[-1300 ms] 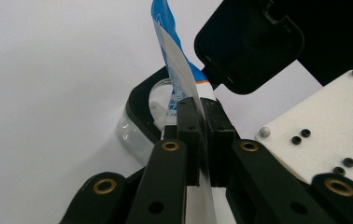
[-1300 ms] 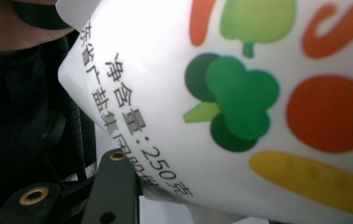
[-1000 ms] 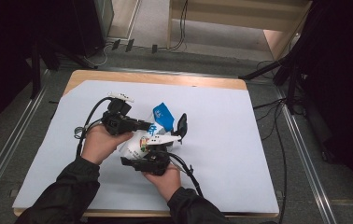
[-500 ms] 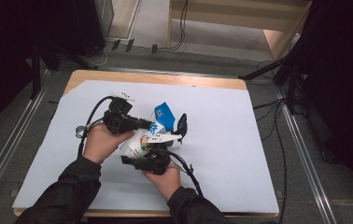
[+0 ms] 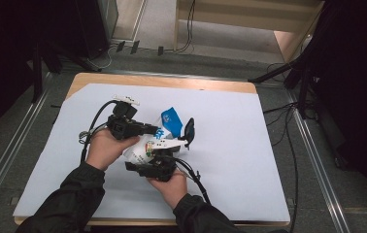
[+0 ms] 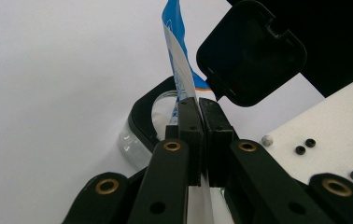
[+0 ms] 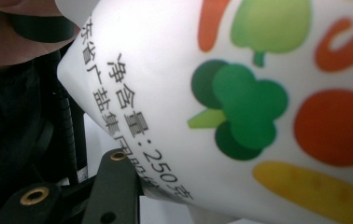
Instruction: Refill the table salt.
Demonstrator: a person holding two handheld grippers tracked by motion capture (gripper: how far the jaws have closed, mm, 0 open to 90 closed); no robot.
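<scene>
- Left gripper [image 6: 201, 135]: fingers clamped on the blue-and-white top edge of the pouch [image 5: 145, 148].
- Right gripper [image 5: 164, 148]: fingers around the pouch's printed white body, pressed against it.
- Pouch held just above the desk [image 5: 249, 145], beside an open black lid [image 6: 251, 51].

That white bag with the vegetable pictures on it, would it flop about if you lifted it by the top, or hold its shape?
Probably floppy: the bag is thin film, and its blue top edge is pinched flat between the left gripper jaws. Its body bulges rounded and taut in the right gripper view, so it seems well filled and likely to sag. The glossy printed surface may be a bit slippery.
</scene>
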